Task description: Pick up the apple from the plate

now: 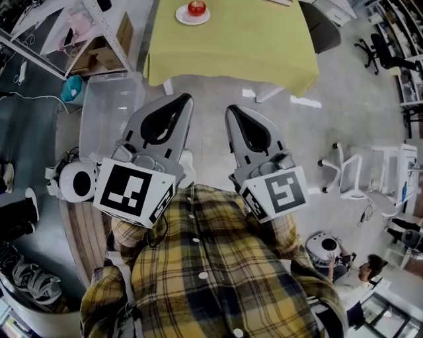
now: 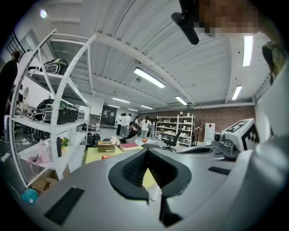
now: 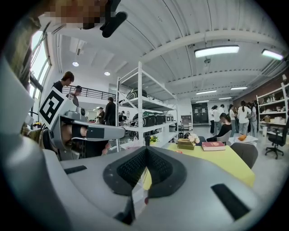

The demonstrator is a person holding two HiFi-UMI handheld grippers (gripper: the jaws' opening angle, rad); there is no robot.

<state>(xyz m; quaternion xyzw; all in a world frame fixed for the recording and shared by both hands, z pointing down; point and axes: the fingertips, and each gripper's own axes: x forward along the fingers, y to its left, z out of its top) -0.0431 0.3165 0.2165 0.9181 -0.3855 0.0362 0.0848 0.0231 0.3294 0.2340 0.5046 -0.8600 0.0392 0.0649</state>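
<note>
L tool, R tool closed, empty; apple on plate well apart.

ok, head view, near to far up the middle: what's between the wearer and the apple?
Plaid shirt → left gripper and right gripper side by side → concrete floor → yellow-green table → white plate with the apple on it.
</note>
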